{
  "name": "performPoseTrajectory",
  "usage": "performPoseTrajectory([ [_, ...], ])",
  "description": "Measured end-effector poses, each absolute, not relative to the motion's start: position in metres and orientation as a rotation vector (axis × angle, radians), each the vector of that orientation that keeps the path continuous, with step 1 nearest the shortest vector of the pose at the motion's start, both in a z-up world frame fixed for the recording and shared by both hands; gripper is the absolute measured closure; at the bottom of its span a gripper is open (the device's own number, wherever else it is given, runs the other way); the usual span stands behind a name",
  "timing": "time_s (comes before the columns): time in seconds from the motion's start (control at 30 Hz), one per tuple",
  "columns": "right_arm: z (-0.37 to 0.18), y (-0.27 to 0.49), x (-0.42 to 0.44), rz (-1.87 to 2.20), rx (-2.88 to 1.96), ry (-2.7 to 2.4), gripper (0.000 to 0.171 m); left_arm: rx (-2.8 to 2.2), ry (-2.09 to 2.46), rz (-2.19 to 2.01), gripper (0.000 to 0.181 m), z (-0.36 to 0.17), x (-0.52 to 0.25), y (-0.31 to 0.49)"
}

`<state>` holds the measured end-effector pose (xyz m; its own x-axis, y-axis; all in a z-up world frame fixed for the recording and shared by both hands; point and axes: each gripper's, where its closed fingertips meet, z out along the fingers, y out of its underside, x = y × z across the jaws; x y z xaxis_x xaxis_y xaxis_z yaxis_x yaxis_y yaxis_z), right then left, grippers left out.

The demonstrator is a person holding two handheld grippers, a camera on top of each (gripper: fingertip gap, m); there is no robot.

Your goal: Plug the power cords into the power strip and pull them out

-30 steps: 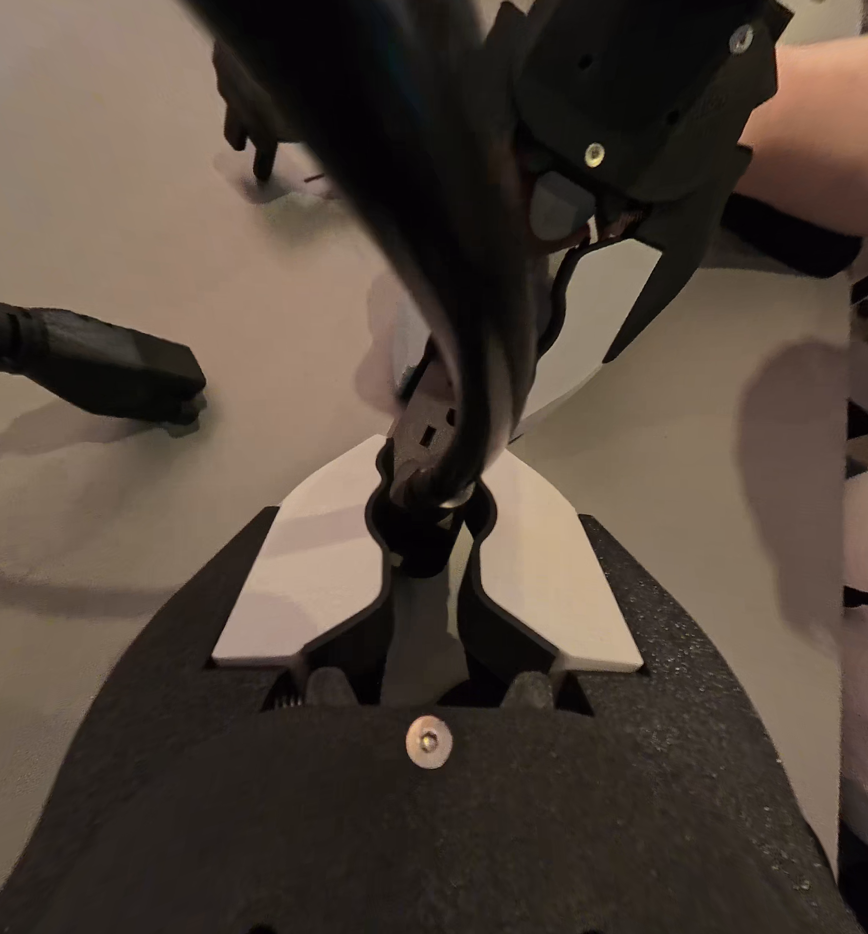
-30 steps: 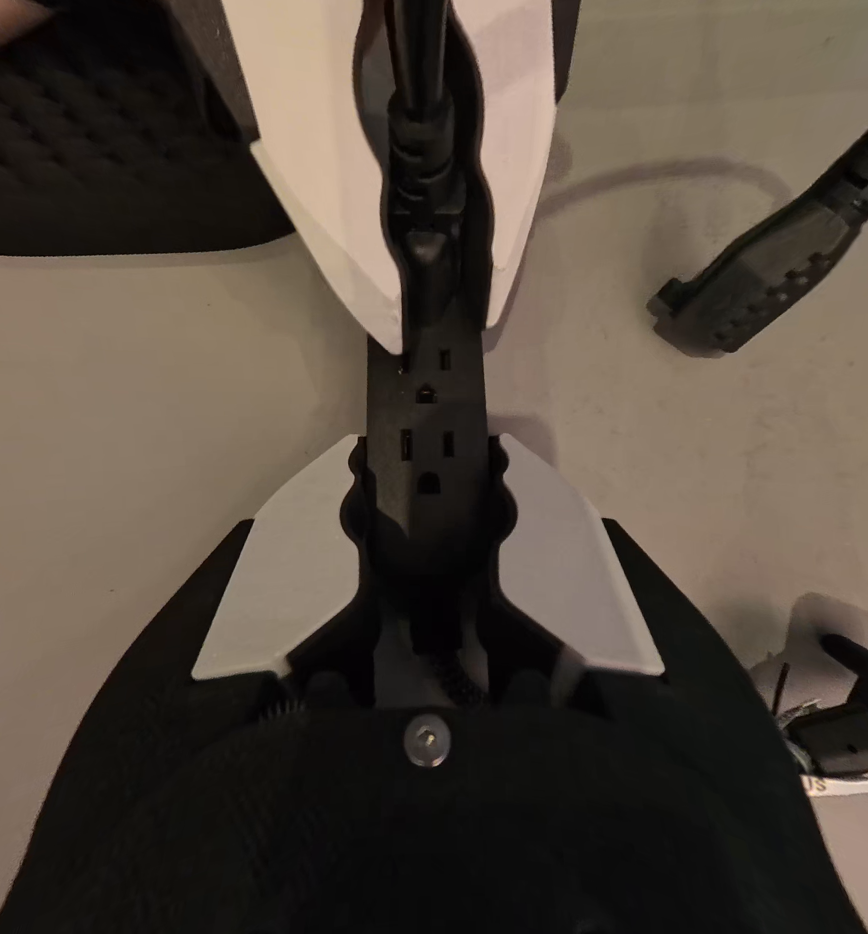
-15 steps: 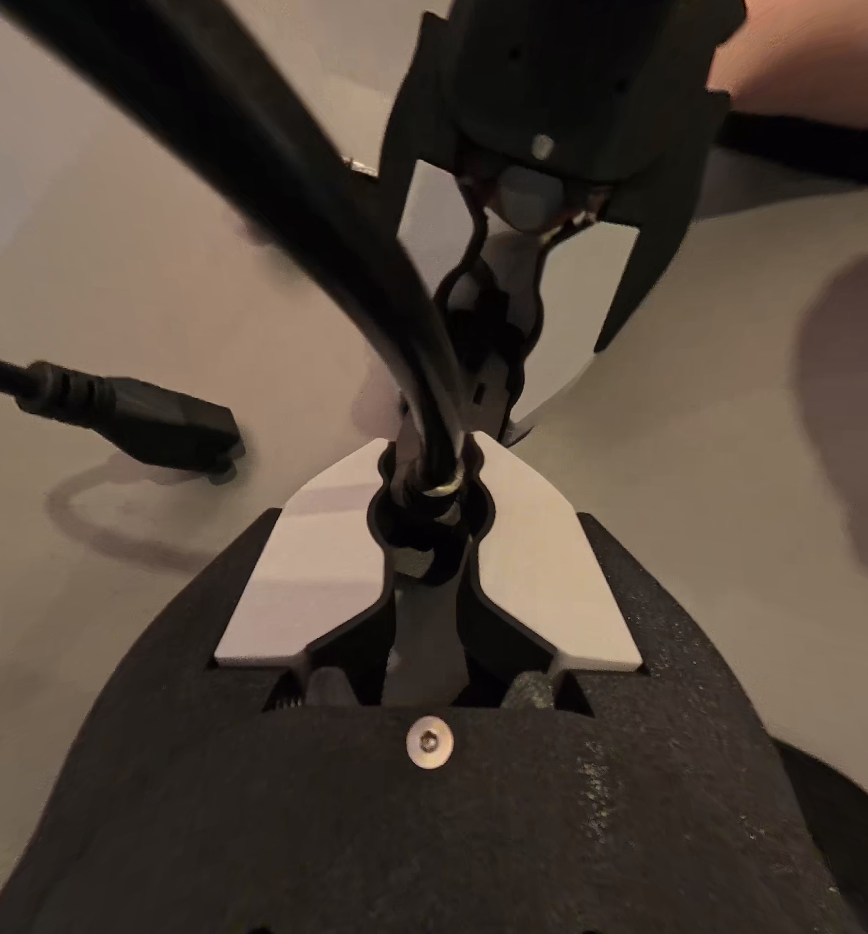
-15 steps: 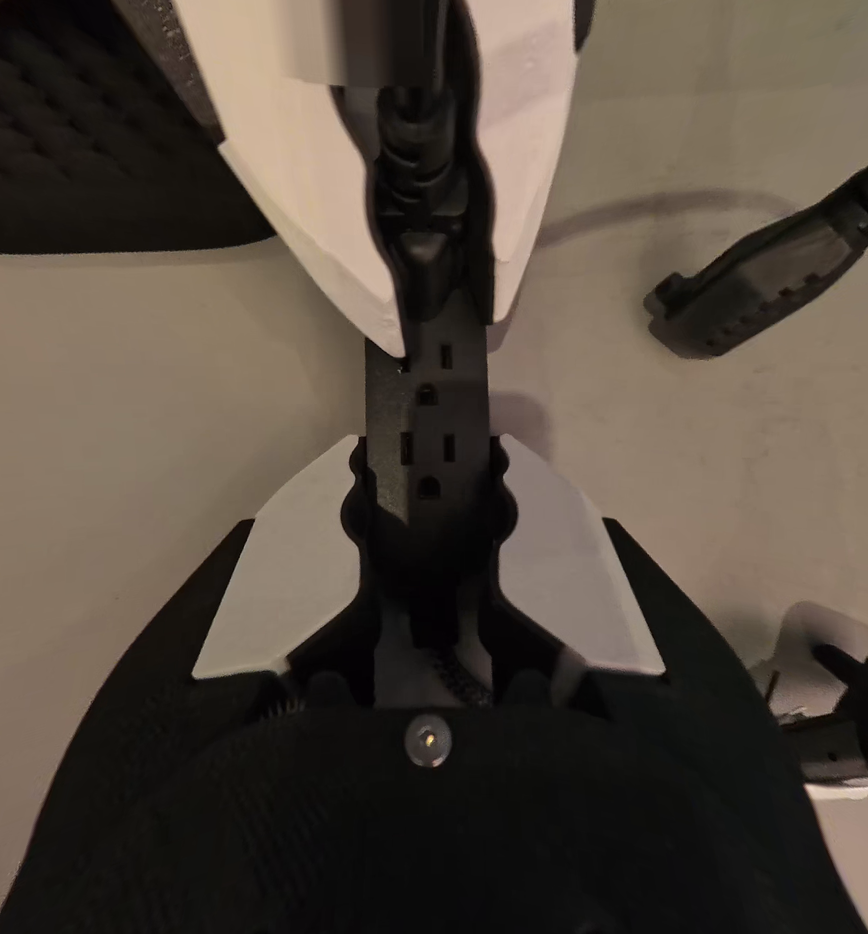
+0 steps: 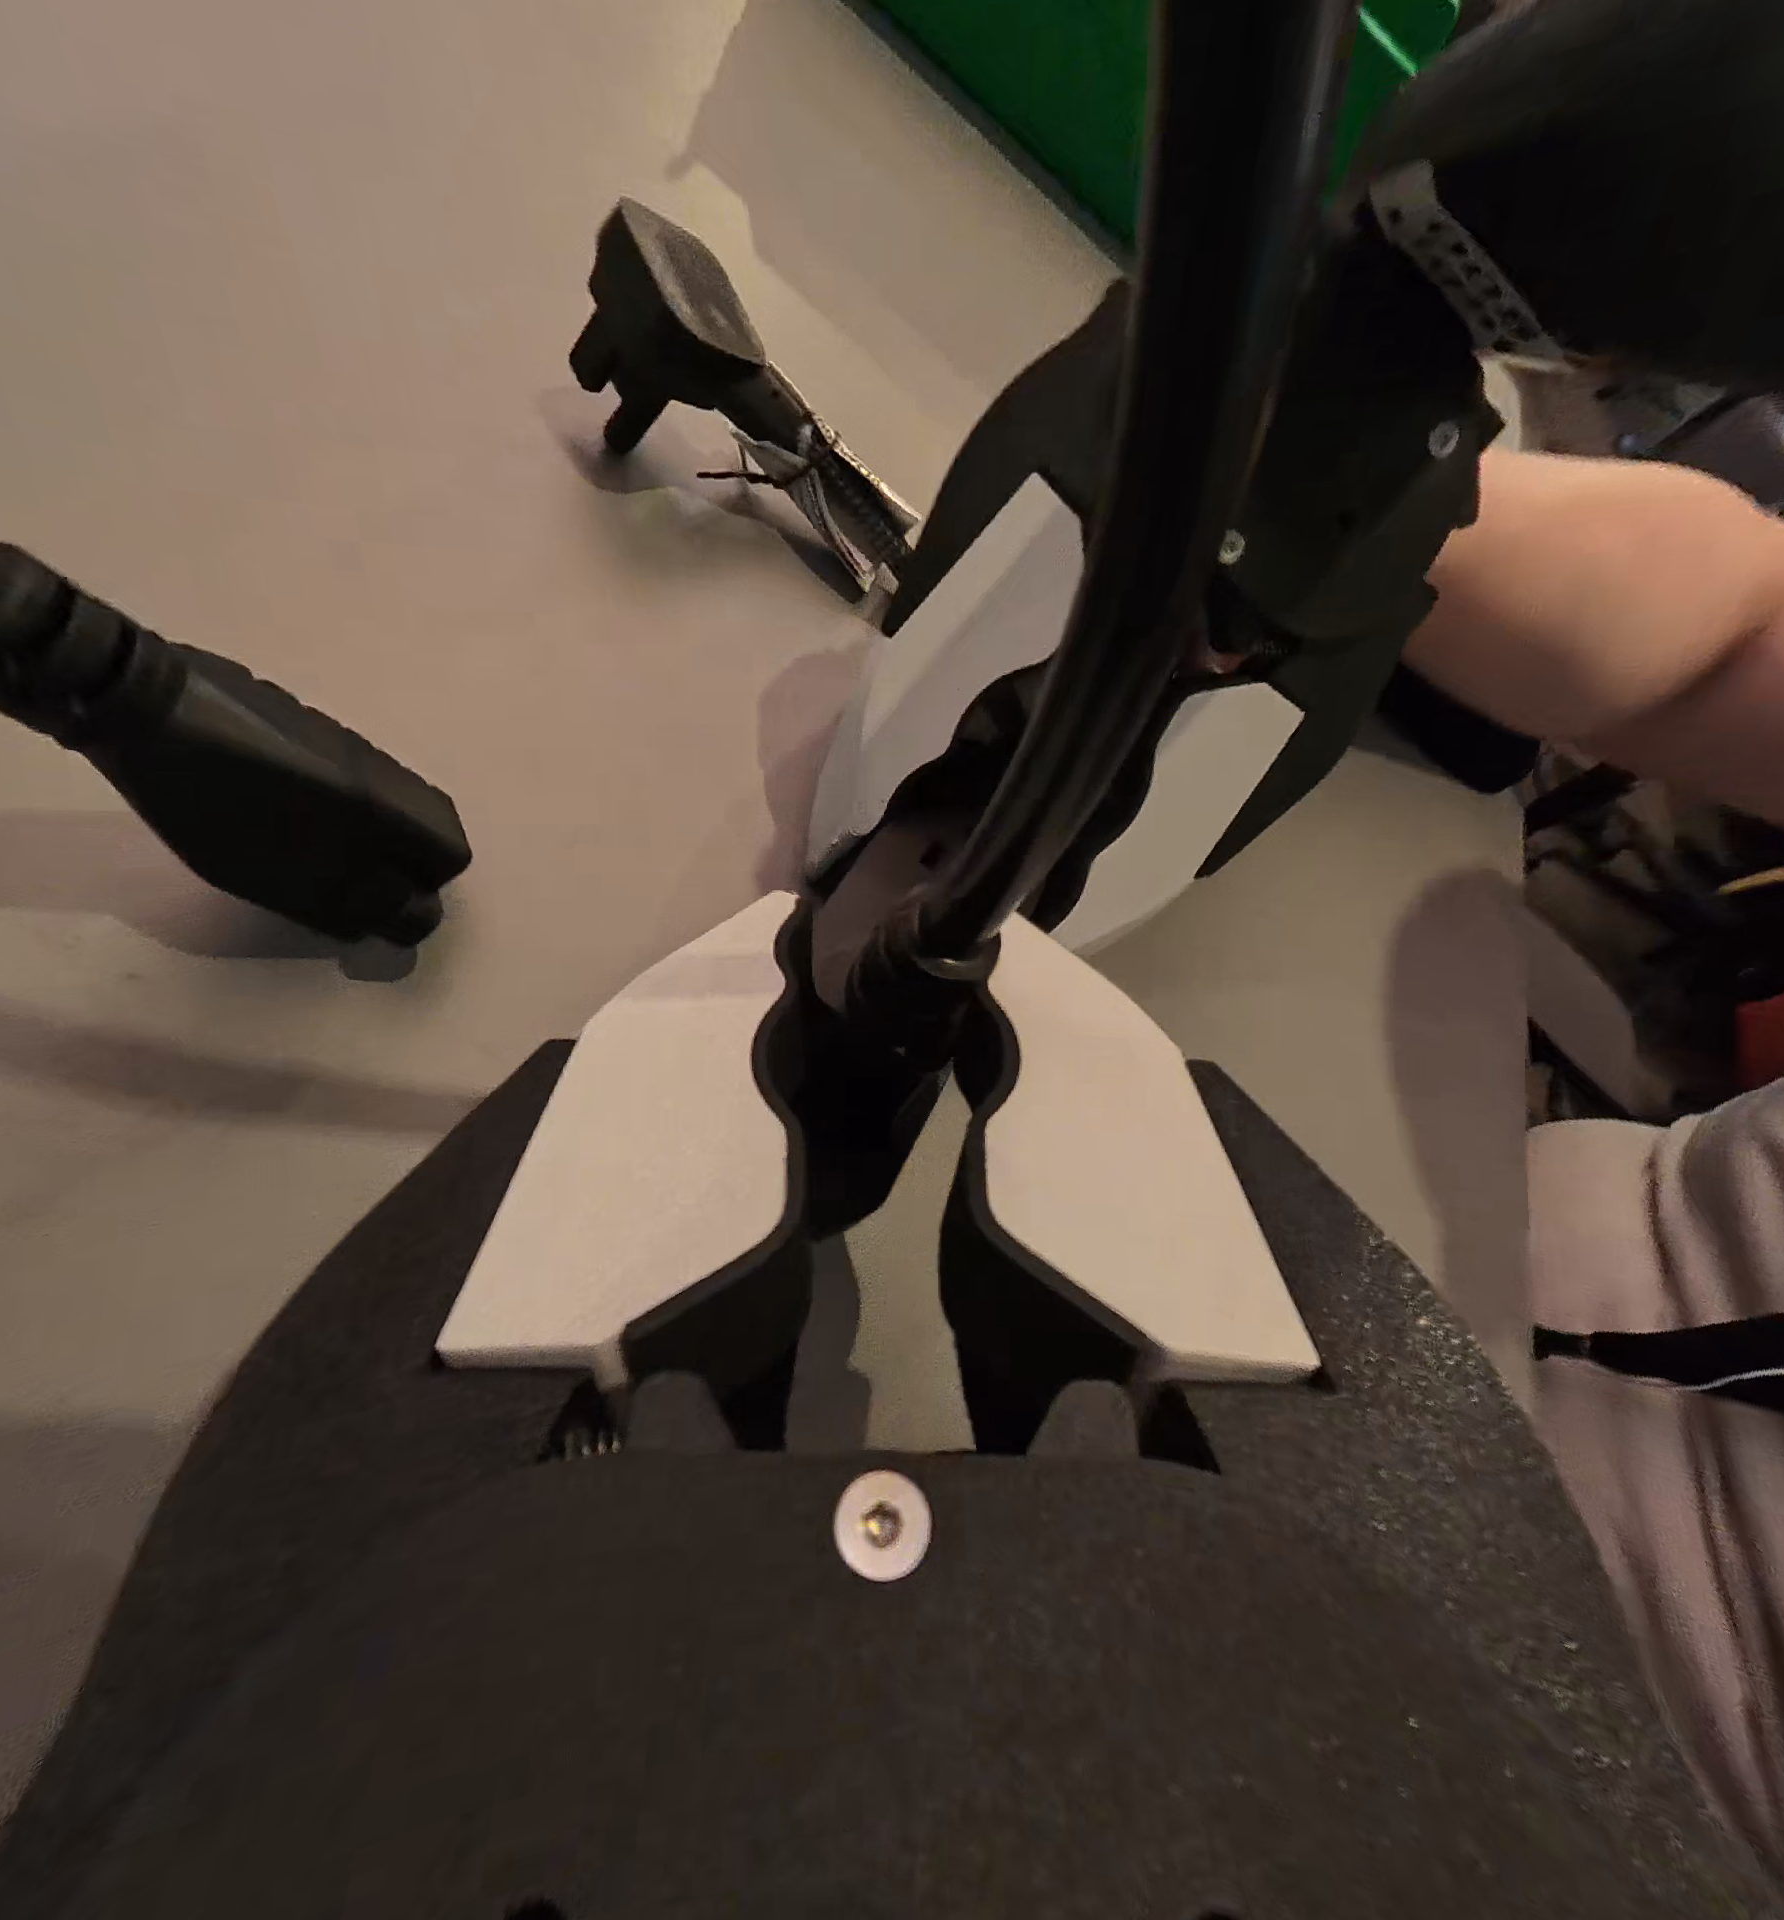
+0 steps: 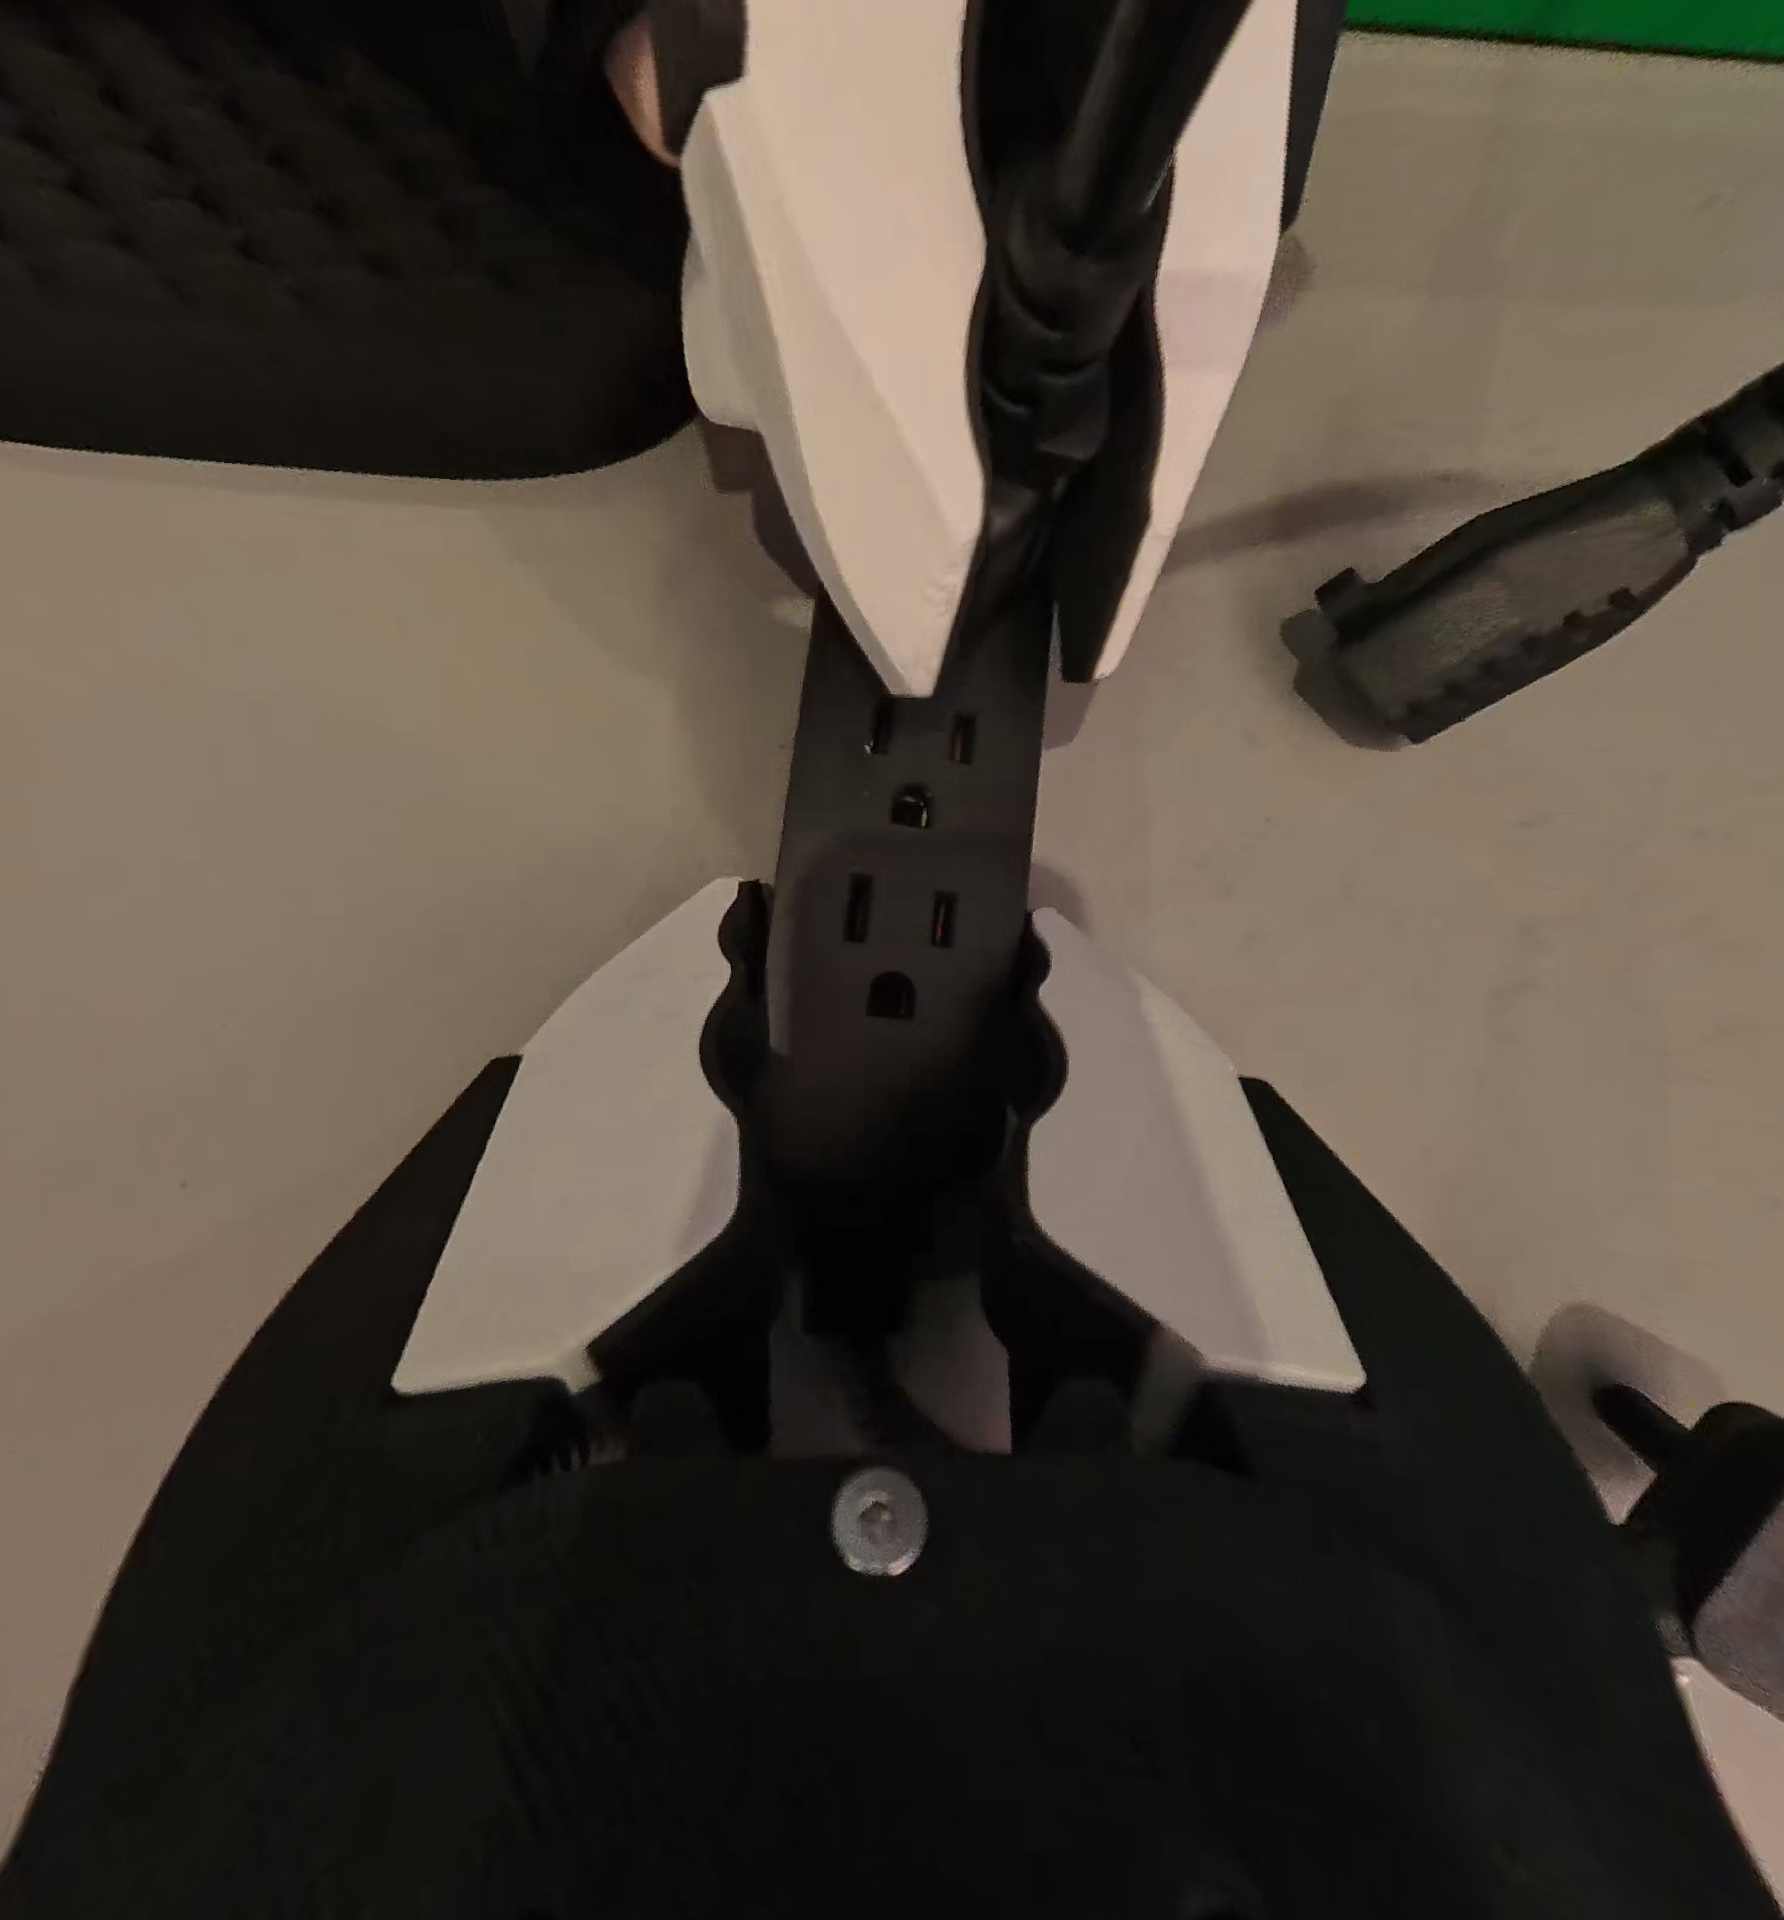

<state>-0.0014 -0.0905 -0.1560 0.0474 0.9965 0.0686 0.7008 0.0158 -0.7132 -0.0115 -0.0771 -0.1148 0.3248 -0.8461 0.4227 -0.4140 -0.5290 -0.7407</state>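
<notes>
My right gripper (image 6: 888, 899) is shut on a black power strip (image 6: 909, 790) and holds it lengthwise. Two free outlets show on the strip's face. My left gripper (image 5: 893, 914) is shut on a black plug (image 5: 867, 1039), whose cord (image 5: 1179, 416) runs up out of view. In the right wrist view the left gripper (image 6: 1002, 665) holds the plug (image 6: 1044, 416) tilted at the strip's far end. The prongs are hidden, so I cannot tell whether they sit in an outlet. The right gripper's white fingers (image 5: 981, 603) face me in the left wrist view.
Two loose black plugs lie on the pale table (image 5: 244, 312): one at the left (image 5: 275, 821), one farther back with a tag (image 5: 675, 312). They also show in the right wrist view (image 6: 1553, 613) (image 6: 1740, 1496). A black mesh chair (image 6: 244, 260) is beyond the table. A person's arm (image 5: 1594, 623) is at the right. There is about 5 cm between the tips of the two grippers.
The left gripper has swung and tilted with the plug, so the plug now leans at the strip's far end. The strip has tipped slightly in the right gripper.
</notes>
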Motion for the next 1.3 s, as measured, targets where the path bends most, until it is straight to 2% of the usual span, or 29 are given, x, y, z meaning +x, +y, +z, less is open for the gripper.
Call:
performPoseTrajectory([
  [0.17,-0.154,-0.089,-0.004,0.750,-1.846,-1.610,0.123,-2.086,1.082,-1.124,0.157,-0.114,-0.013,-0.073],
  [0.3,-0.157,-0.088,-0.002,0.717,-1.873,-1.624,0.123,-1.810,1.529,-0.557,0.159,-0.119,-0.016,-0.081],
  [0.53,-0.157,-0.090,-0.001,0.751,-1.876,-1.650,0.122,-1.641,1.639,-0.330,0.158,-0.116,-0.015,-0.084],
  [0.63,-0.156,-0.090,-0.001,0.756,-1.874,-1.648,0.123,-1.716,1.557,-0.442,0.159,-0.115,-0.013,-0.083],
  [0.77,-0.151,-0.092,-0.002,0.849,-1.838,-1.629,0.124,-1.940,1.185,-0.966,0.159,-0.103,-0.005,-0.075],
  [0.87,-0.153,-0.091,-0.001,0.797,-1.809,-1.665,0.124,-2.038,1.036,-1.151,0.159,-0.106,-0.008,-0.071],
  [1.1,-0.153,-0.091,-0.002,0.795,-1.815,-1.651,0.123,-2.071,0.985,-1.217,0.160,-0.107,-0.009,-0.070],
  [1.3,-0.157,-0.088,0.001,0.730,-1.869,-1.636,0.124,-1.802,1.463,-0.657,0.161,-0.111,-0.010,-0.082],
])
